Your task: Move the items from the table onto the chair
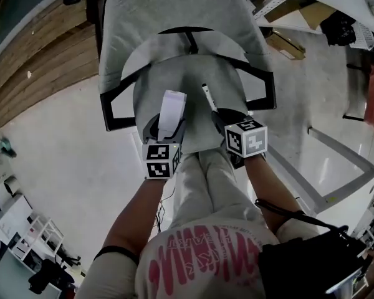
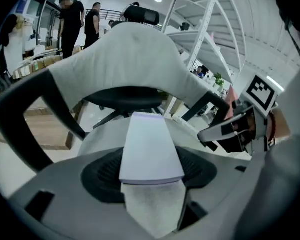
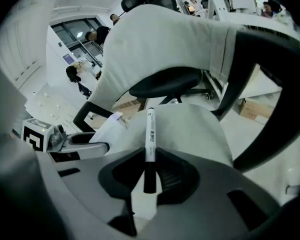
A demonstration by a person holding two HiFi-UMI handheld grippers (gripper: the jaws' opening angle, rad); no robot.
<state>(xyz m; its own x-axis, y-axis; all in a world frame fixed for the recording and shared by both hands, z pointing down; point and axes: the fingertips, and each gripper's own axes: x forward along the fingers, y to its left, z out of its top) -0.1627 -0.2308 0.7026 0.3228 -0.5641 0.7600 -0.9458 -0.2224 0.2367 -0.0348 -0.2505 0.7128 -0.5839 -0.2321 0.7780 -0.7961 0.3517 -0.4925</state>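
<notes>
A person standing at a grey office chair (image 1: 174, 23) is holding both grippers over its seat (image 1: 193, 80). The left gripper (image 1: 168, 128) is clamping a white notepad (image 1: 172, 109) between wide-set jaws, the pad pointing toward the backrest. The right gripper (image 1: 220, 121), jaws nearly together, is pinching a marker pen (image 1: 209, 96) by its dark end, just beside the pad.

The left gripper (image 1: 168, 126) and right gripper (image 1: 220, 118) are grey, with black-and-white marker cubes (image 1: 161, 161) behind the jaws. The pale shirt (image 1: 199, 257) bears pink lettering.
</notes>
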